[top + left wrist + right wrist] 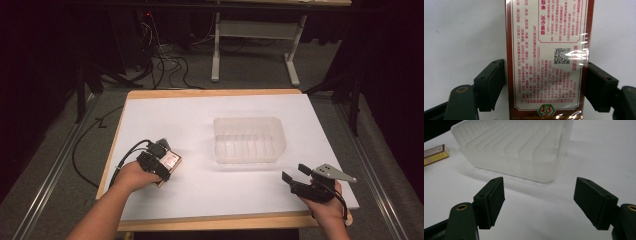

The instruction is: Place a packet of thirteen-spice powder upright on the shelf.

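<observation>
My left gripper [546,82] fingers [489,83] are clamped on the sides of the printed box [546,57], held at the left of the white surface [200,190]. Clear plastic bin [249,140] sits mid-surface. Right gripper [540,202] fingers spread, grasping nothing, near the bin

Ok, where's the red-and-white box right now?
In the high view the box sits near the table's left edge, left of the clear plastic bin, between the jaws of the left gripper.
</observation>
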